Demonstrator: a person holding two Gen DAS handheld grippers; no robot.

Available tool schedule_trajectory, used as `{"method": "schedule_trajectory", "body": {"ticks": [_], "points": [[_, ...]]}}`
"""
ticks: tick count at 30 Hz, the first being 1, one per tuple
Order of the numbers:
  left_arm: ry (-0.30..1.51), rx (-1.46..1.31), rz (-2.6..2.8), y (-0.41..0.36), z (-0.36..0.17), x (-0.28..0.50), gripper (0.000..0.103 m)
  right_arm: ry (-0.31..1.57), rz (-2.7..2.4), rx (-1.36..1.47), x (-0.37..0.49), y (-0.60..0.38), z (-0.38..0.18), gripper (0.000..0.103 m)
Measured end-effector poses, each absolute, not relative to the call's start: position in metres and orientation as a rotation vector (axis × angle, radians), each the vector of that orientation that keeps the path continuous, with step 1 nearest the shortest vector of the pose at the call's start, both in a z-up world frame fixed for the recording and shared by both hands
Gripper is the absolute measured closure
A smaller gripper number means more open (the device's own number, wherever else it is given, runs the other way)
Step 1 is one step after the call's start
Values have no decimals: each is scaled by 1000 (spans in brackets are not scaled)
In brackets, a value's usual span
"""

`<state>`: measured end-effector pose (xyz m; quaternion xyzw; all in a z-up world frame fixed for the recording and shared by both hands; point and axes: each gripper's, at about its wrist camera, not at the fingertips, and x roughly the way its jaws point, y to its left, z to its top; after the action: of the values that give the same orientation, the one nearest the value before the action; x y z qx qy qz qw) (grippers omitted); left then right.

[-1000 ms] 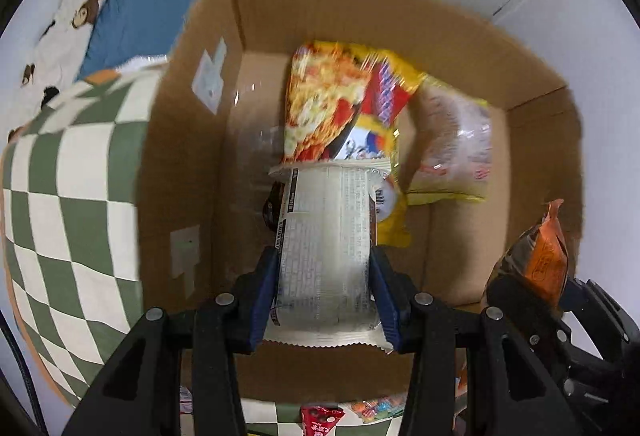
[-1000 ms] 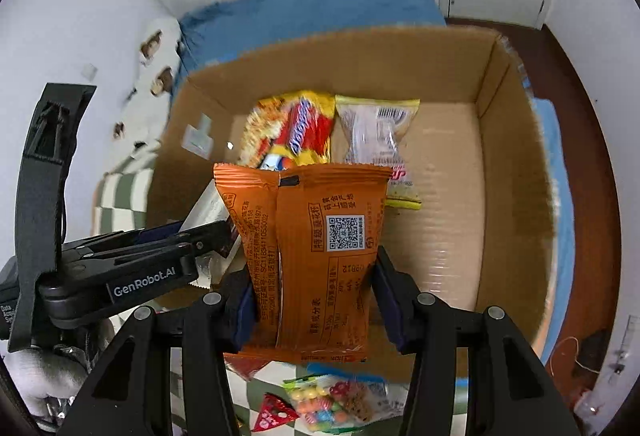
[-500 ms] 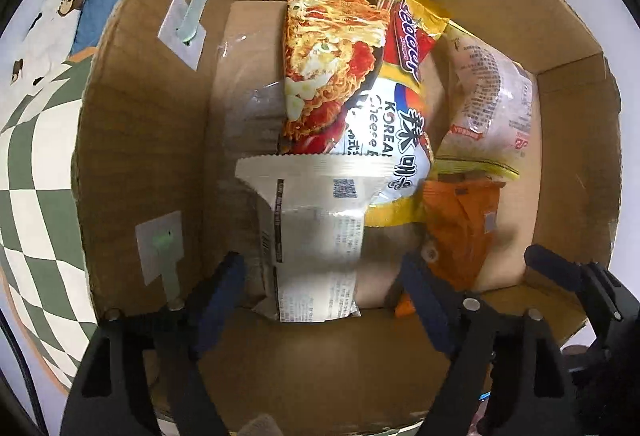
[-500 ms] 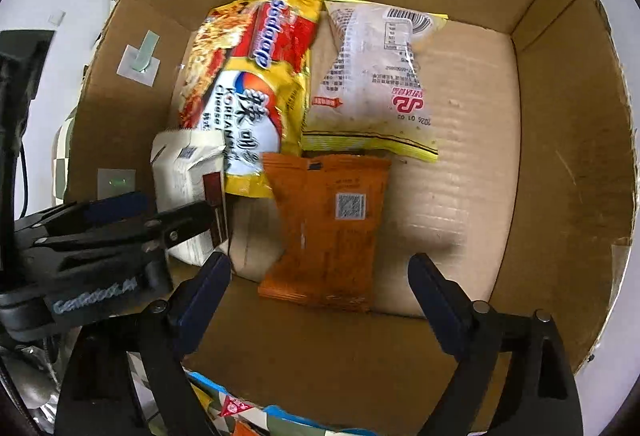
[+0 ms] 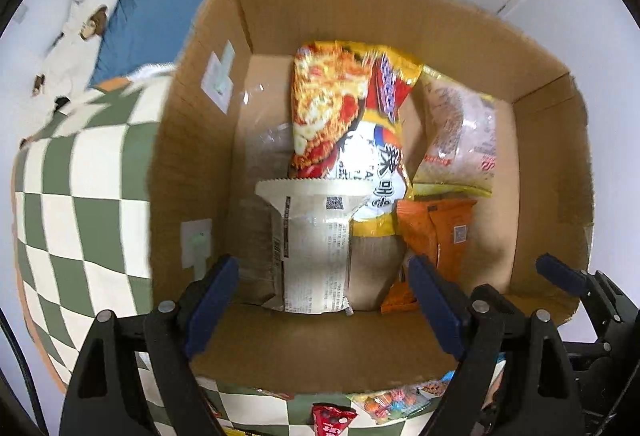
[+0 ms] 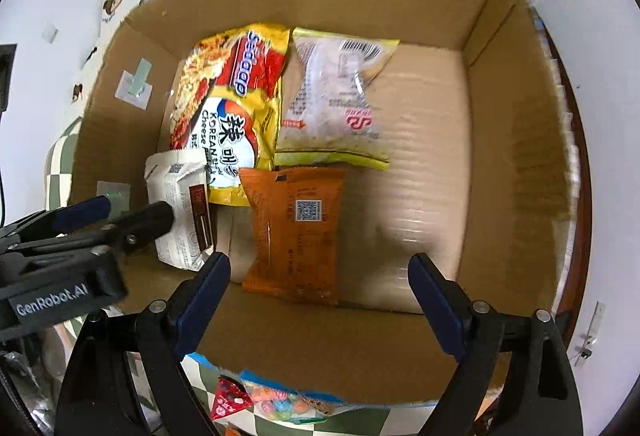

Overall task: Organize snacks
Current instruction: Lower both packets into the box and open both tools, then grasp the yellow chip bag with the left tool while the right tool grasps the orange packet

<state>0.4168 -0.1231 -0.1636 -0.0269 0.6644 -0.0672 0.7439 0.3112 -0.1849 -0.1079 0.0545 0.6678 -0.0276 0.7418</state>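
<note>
A cardboard box holds several snack packs. A white pack lies at its near left. An orange pack lies beside it. A yellow noodle pack and a clear pale pack lie behind them. My left gripper is open and empty above the box's near wall, over the white pack. My right gripper is open and empty over the orange pack. The left gripper also shows in the right wrist view.
The box sits on a green and white checked cloth. Small loose snacks lie on the cloth in front of the box. A blue bed cover and a bear-print pillow lie behind.
Both grippers opened and let go of their packs: the white pack and the orange pack now lie in the box. Both grippers have since drawn back and up from the box.
</note>
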Motion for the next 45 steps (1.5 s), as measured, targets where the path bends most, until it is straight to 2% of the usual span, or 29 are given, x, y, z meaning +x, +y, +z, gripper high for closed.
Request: {"method": "schedule_trajectory", "body": {"ticks": [19, 28, 34, 40, 45], "points": [[1048, 58, -114, -121, -65, 317, 16, 1143, -100, 106, 230, -175, -11, 11], [1017, 21, -120, -106, -54, 271, 16, 1043, -88, 165, 172, -173, 29, 11], [1131, 63, -64, -77, -99, 226, 16, 1167, -35, 301, 124, -164, -14, 11], [1364, 88, 6, -35, -183, 172, 16, 1444, 41, 480, 59, -138, -113, 11], [1492, 101, 65, -10, -236, 137, 16, 1638, 85, 568, 18, -105, -179, 11]]}}
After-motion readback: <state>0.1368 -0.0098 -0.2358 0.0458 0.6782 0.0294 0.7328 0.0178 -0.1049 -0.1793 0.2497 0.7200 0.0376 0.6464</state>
